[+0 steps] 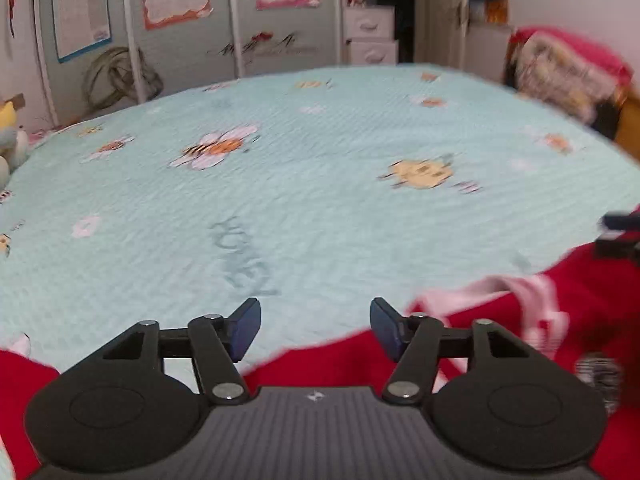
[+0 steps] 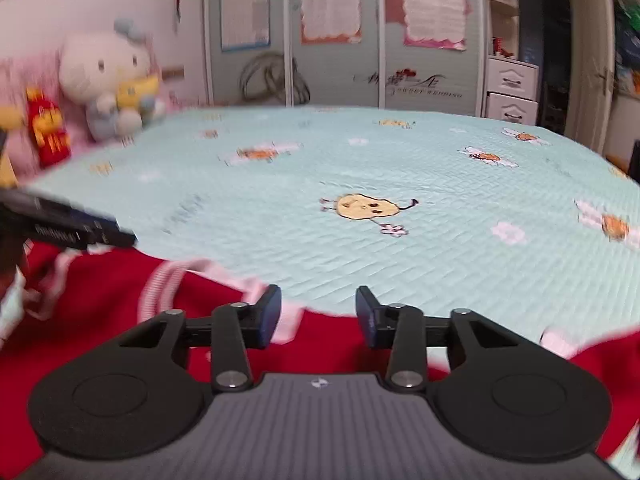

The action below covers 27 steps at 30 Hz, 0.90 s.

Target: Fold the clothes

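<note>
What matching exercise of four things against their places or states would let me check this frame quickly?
Things:
1. red garment
2. left gripper
3. plush cat
4. white drawers

Places or states:
A. at the far left end of the bed, by the wall
B. lying on the near edge of the light blue bedspread
C. beyond the bed's far right corner
D. open, nothing between its fingers

Pairs: 1-B, 2-D, 3-A, 4-C
</note>
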Motion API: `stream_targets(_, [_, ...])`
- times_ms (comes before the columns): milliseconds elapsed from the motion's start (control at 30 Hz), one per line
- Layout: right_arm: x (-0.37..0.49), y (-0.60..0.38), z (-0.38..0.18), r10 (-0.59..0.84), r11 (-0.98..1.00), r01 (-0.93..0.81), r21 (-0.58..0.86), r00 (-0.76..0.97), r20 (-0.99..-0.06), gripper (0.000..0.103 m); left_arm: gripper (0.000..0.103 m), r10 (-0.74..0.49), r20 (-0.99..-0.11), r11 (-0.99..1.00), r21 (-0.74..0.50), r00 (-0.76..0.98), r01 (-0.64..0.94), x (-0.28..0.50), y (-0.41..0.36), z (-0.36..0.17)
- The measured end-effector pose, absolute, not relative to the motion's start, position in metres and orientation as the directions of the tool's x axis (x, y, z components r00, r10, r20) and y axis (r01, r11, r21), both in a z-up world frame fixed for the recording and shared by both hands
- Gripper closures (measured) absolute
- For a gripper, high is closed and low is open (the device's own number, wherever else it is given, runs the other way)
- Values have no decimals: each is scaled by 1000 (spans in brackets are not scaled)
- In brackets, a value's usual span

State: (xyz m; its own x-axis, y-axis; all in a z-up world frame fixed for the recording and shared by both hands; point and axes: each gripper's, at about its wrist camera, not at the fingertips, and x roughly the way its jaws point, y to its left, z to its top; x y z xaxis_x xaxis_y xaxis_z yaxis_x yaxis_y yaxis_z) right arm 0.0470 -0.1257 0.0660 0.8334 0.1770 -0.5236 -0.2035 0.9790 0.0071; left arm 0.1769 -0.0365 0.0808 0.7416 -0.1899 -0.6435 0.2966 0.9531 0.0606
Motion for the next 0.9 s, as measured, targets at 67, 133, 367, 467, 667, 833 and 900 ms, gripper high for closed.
stream_targets(67, [65,-133,63,158,981,-194,-9,822,-547,51,39,-174,-666,962,43,726,270,192,-26,76])
stream_targets(133, [82,-140,57,169,979,-203,11,785,-595,47,35,-186,-688,970,-15,701,243,203,-13,73])
stream_targets(367, [113,-152,20,225,970,-217,112,611,-759,52,45,-331,-764,935,-188,553,300,213,3,46])
stream_targets(467, [107,-150,23,307,946,-276,170,598,-740,89,90,-399,-739,899,-197,542,392,192,-4,50])
stream_targets(667, [55,-149,59,291,948,-314,42,809,-511,91,103,-348,-498,935,-120,795,334,147,20,88])
stream_targets(833, [68,-134,20,167,958,-272,-86,780,-603,86,103,-218,-618,968,-38,755,249,169,24,54])
stream_targets(900, [71,-134,11,169,964,-258,-58,769,-617,81,100,-221,-633,965,-29,742,262,167,23,46])
